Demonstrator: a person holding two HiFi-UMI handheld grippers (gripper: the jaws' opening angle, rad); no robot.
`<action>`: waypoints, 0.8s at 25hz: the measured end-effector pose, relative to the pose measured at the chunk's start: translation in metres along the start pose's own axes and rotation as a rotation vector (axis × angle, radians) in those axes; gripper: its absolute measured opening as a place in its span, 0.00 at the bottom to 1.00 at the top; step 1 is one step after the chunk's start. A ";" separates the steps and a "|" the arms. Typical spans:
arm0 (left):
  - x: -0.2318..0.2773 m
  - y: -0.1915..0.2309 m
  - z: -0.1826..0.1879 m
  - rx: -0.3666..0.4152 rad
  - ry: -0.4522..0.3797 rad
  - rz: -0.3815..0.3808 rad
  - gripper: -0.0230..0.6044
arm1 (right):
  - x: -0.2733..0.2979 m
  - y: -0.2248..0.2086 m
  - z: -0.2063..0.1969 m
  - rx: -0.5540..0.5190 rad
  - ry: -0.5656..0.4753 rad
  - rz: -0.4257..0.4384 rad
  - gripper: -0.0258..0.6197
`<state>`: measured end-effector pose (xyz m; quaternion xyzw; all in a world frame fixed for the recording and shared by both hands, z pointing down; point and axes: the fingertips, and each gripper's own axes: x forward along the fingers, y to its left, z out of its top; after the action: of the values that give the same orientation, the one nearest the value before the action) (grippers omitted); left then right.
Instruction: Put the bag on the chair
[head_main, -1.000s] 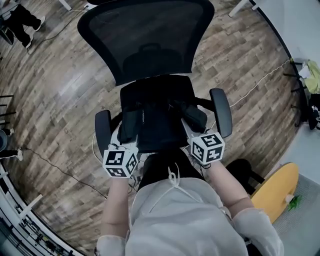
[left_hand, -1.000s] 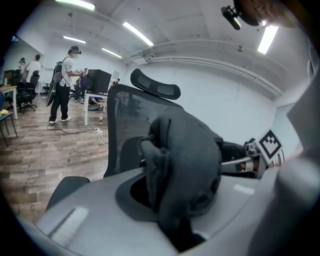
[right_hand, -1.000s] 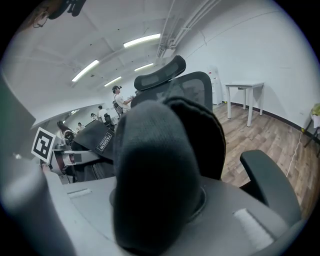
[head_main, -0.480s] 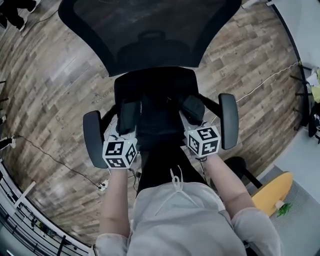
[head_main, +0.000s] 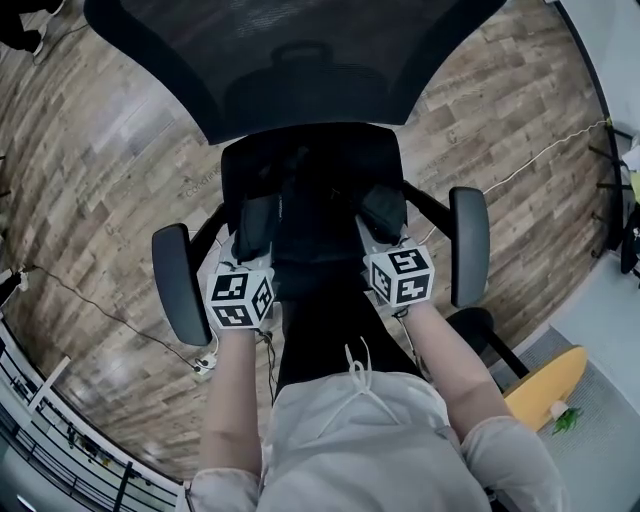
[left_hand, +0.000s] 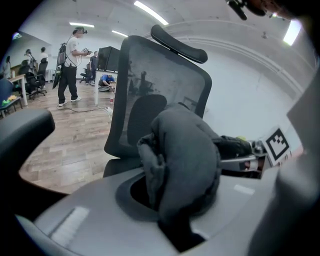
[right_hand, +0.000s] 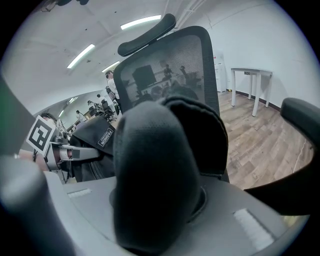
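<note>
Bag (head_main: 315, 240) held over chair (head_main: 300, 70), frame centre; my left gripper (head_main: 256, 228), right gripper (head_main: 384, 213) clamp its straps. Next: lower, release.

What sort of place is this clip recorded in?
Likely an open-plan office or lab: a mesh office chair, wood-plank floor, and, in the right gripper view, a white table and strip ceiling lights.

The soft black bag (head_main: 318, 235) lies over the seat of the black mesh-backed office chair (head_main: 300, 70), between its two armrests, perhaps resting on the cushion
</note>
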<state>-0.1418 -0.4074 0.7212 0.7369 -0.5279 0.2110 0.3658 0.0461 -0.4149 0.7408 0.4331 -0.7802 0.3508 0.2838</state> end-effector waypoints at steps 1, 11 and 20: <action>0.003 0.001 -0.004 0.000 0.011 0.003 0.14 | 0.003 -0.002 -0.003 0.000 0.004 -0.002 0.09; 0.017 0.006 -0.016 0.008 0.020 0.002 0.14 | 0.017 -0.014 -0.019 0.016 0.016 0.001 0.10; 0.032 0.025 -0.043 -0.046 0.048 0.057 0.14 | 0.032 -0.020 -0.038 0.025 0.061 -0.036 0.12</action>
<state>-0.1505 -0.3991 0.7791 0.7077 -0.5446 0.2266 0.3890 0.0540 -0.4069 0.7931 0.4399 -0.7587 0.3684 0.3084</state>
